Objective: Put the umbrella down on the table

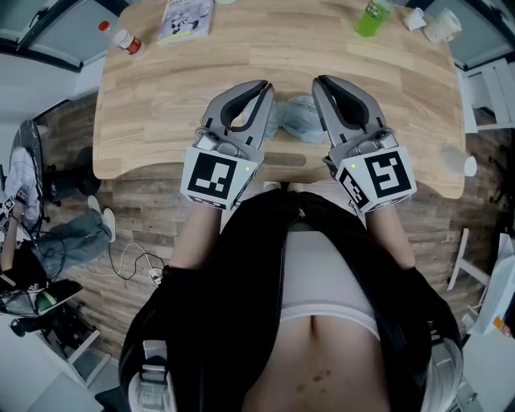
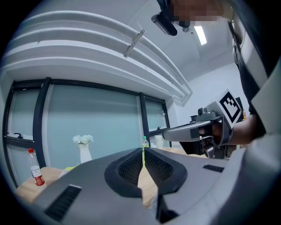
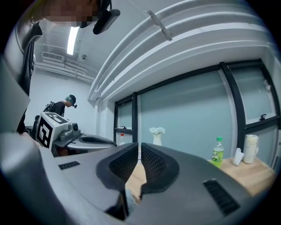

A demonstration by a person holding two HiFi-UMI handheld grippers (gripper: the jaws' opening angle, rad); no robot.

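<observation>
Head view: the left gripper [image 1: 259, 87] and the right gripper [image 1: 323, 82] are side by side over the near edge of the table [image 1: 161, 105], both pointing towards its far edge. The umbrella [image 1: 296, 117] lies crumpled on the table between them, close to the near edge, and neither gripper has it. At the far left corner there is a red-capped bottle [image 1: 125, 38] with a booklet [image 1: 187, 18] beside it. A green bottle [image 1: 372, 18] stands towards the far right corner.

Left gripper view: I see the left gripper [image 2: 142, 151] with its jaws brought together, only a thin slit between the pads and nothing caught in it. Beyond the jaws are a vase [image 2: 82, 149] of white flowers and the red-capped bottle [image 2: 36, 169]. The right gripper [image 2: 206, 132] shows at the right.

Right gripper view: the right gripper [image 3: 139, 147] has its jaws together as well, and it is empty. Past it stand the vase [image 3: 156, 136] and the green bottle [image 3: 217, 157]. The left gripper [image 3: 66, 132] is at the left, and a person [image 3: 66, 103] stands far behind it.
</observation>
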